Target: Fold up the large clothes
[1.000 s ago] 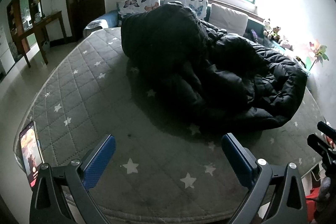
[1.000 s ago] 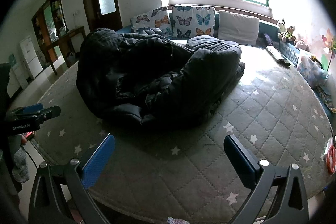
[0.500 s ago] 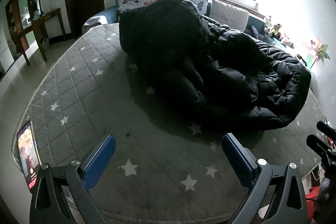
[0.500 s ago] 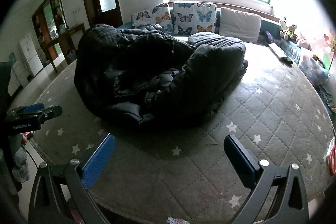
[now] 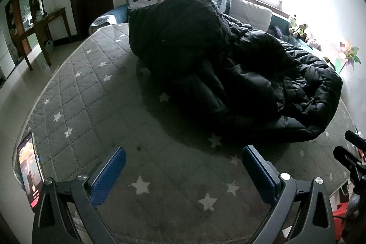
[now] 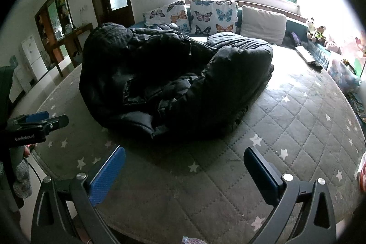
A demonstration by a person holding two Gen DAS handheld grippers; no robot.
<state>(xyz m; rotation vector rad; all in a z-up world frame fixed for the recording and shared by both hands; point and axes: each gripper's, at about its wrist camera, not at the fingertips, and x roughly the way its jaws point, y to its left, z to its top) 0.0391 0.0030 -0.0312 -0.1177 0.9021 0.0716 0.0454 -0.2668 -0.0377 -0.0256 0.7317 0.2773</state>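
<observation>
Black puffer coat [image 5: 228, 65] sits bunched mid-mattress [image 5: 91, 95], beyond both grippers: left gripper [image 5: 183, 172] and right gripper [image 6: 184, 172] jaws spread wide, empty. Both cameras have crept slightly closer since earlier.

The left gripper [image 5: 183, 172] hovers with jaws spread wide, nothing between its blue pads, short of the black jacket [image 5: 228, 65]. The right gripper [image 6: 184, 172], equally wide and empty, hangs short of it too.
</observation>
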